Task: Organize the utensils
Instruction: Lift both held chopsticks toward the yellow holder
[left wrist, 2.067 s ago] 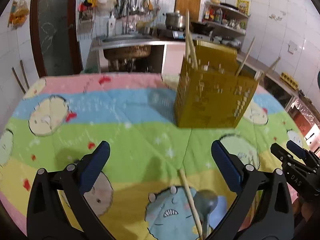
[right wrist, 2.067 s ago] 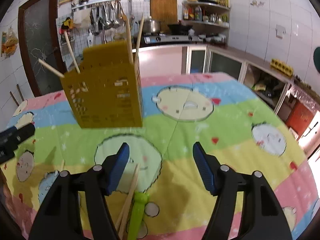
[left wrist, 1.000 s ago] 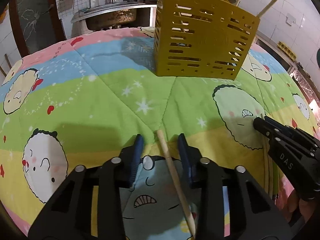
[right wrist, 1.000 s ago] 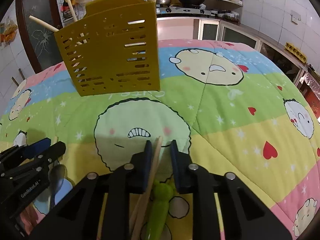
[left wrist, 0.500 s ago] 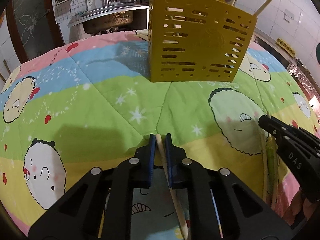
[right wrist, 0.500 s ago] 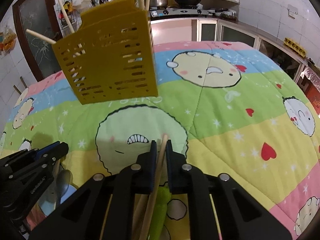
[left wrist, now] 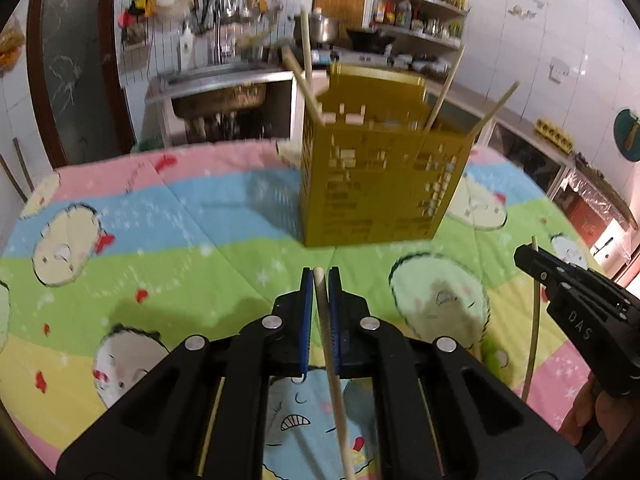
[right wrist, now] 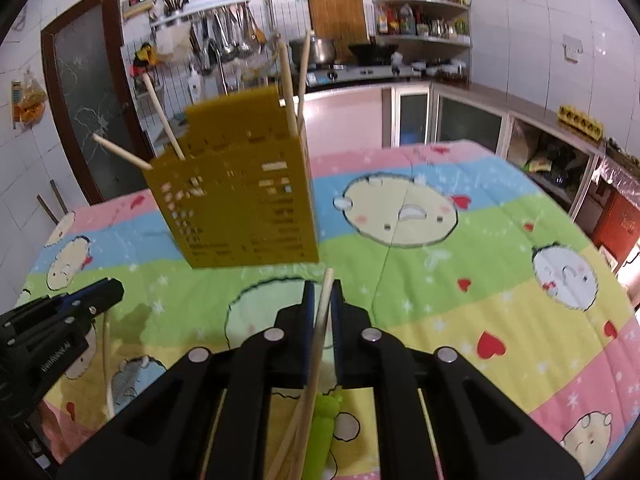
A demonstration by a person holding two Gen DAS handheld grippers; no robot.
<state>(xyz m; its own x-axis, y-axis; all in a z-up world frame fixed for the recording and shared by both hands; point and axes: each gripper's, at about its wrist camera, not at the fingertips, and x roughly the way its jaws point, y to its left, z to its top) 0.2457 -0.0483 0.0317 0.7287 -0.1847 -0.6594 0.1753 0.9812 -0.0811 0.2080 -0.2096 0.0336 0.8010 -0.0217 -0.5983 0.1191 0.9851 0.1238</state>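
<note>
We see the yellow slotted holder only through motion blur in the left wrist view, so its slots smear and we cannot tell what lies inside beyond the pale sticks poking out of its top. It stands on the cartoon-print cloth that covers the bench, ahead of both grippers. The bench surface itself is fully hidden under that cloth.

The left gripper is clenched on a wooden chopstick; the blue pads press it from both sides, its tip shows just past them, and its lower end runs out of the bottom of the frame. In the right wrist view the same gripper appears at the left edge, partly cut off, with the pale stick hanging below it.

The right gripper is likewise clamped on a second wooden chopstick, whose tip rises a little above the pads while the rest drops behind the gripper body. Another thin stick seems to run alongside it lower down, though we cannot tell whether it is also gripped. A green utensil handle lies on the cloth beneath, its far end hidden by the gripper frame.
</note>
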